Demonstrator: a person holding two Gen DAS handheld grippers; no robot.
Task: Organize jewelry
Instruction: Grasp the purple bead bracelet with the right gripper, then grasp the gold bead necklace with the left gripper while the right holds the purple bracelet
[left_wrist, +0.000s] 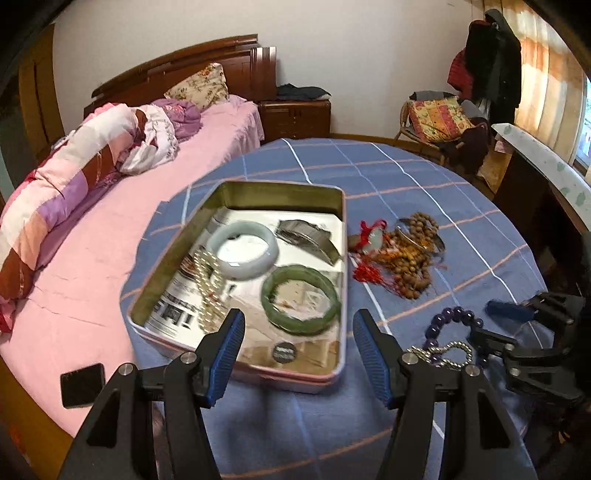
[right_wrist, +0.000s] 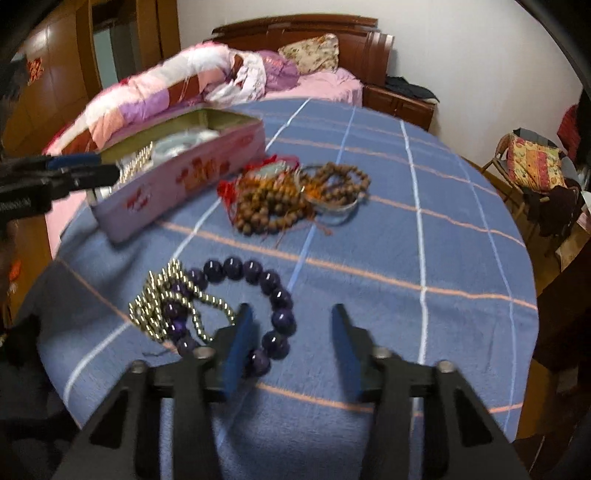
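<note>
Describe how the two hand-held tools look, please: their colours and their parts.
Both look alike. The left tool and the right tool each have two matte black angular fingers with flat blue ribbed pads on their inner faces, and round silver pins at the joints. No cables or markings show.

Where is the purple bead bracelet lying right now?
The purple bead bracelet lies on the blue cloth outside the tin, tangled with a pearl strand, just beyond the right gripper.

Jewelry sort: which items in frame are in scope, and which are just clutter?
In scope:
- pink tin
- pale jade bangle, green bangle, pearl strand, inside the tin
- purple bead bracelet with silver bead chain, on the cloth
- brown bead pile with red tassels

Clutter:
- black phone on the bed
- quilt
- pillow
- chair
</note>
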